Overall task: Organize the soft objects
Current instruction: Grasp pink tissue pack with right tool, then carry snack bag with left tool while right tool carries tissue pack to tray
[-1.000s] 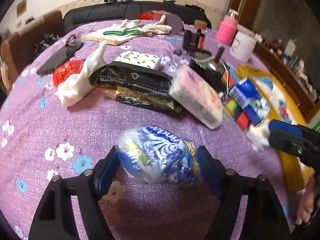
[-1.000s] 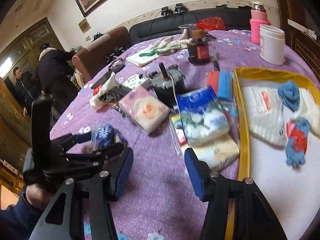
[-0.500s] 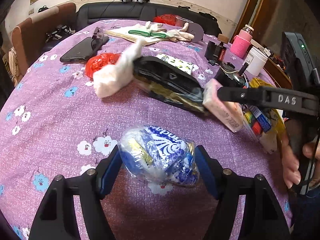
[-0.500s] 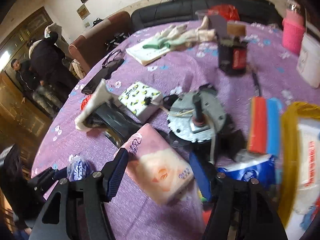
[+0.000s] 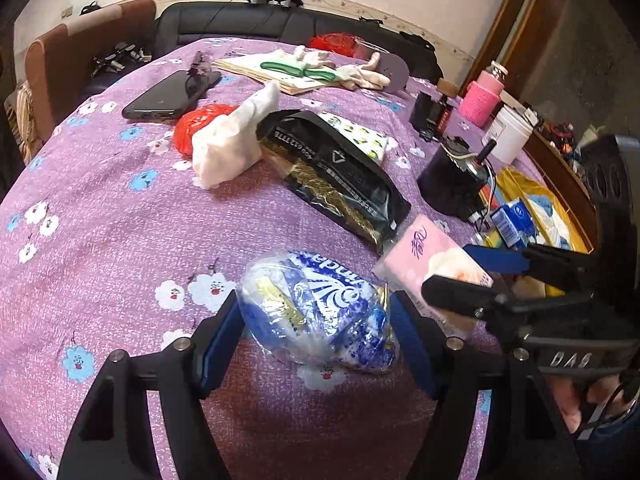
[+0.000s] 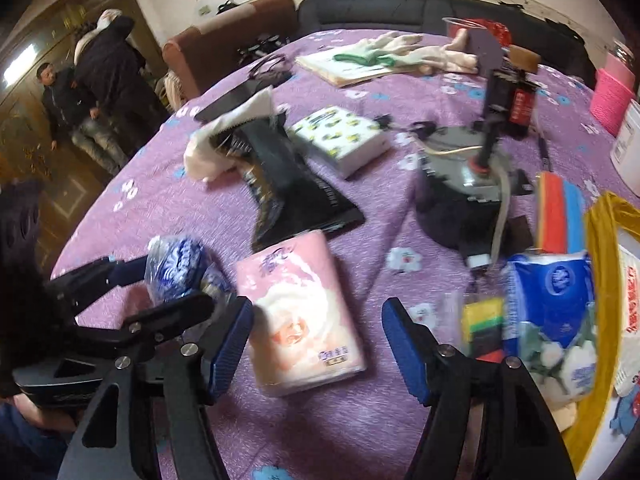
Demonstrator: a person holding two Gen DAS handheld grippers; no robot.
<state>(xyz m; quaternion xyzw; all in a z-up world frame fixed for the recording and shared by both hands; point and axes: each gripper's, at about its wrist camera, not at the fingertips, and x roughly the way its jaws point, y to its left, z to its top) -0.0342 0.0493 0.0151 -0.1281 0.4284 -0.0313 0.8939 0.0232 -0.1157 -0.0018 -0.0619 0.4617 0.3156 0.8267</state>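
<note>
My left gripper (image 5: 314, 306) is shut on a crinkly blue-and-white tissue pack (image 5: 320, 312), just above the purple flowered tablecloth (image 5: 100, 220). Right beside it lies a pink tissue pack (image 6: 300, 320). My right gripper (image 6: 318, 312) is open, one blue pad on each side of the pink pack, with a gap showing at the right pad. In the right wrist view the left gripper (image 6: 168, 284) and its blue pack (image 6: 176, 268) sit close at the left. A yellow-rimmed tray (image 6: 600, 240) with white and blue cloth pieces lies at the far right.
A black foil bag (image 5: 340, 176), a white cloth bundle (image 5: 228, 148), a red plastic bag (image 5: 192, 124) and a phone (image 5: 164, 96) lie mid-table. A motor (image 6: 464, 188), a blue tissue bag (image 6: 552, 300) and sponges (image 6: 560, 212) crowd the tray side. People stand far left (image 6: 96, 80).
My right gripper swung left from the tray side to straddle the pink pack, and its jaws stand wider. The left gripper kept its grip on the blue pack and shifted a little.
</note>
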